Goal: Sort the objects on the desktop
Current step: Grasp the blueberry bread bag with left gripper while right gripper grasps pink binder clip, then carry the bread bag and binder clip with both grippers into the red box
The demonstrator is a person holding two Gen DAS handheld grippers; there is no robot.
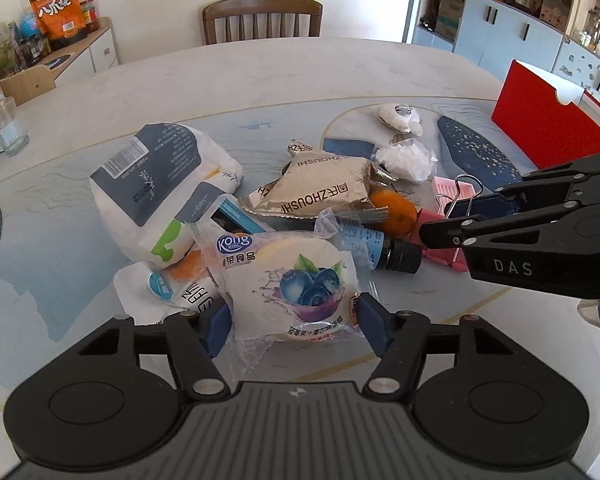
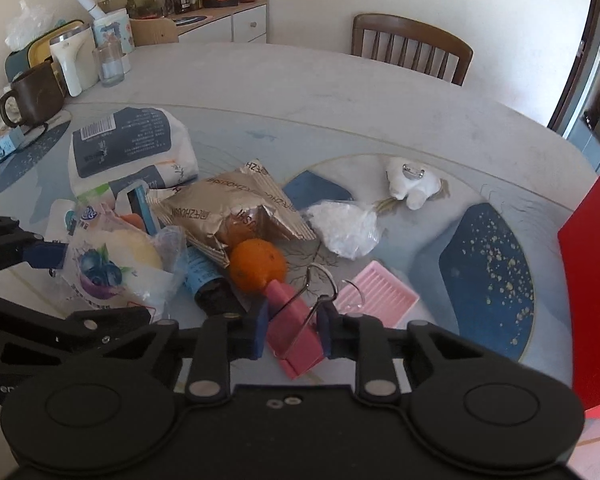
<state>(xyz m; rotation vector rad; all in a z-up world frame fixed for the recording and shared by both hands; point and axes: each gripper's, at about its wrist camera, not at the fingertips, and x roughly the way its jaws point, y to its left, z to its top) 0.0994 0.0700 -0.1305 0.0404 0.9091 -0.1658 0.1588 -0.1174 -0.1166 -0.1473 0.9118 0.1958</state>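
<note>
A clear packet with a blueberry picture lies at the front of a heap of snacks. My left gripper has its blue pads against the packet's two sides, shut on it. In the right wrist view a pink binder clip with wire handles sits between the blue pads of my right gripper, which is shut on it. An orange lies just beyond the clip. From the left wrist view the right gripper reaches in from the right edge.
The heap holds a gold foil pack, a large white bag and a dark bottle. A pink tray, a bag of white crystals, a white plush charm and a red box lie right. Mug and jars crowd the far left.
</note>
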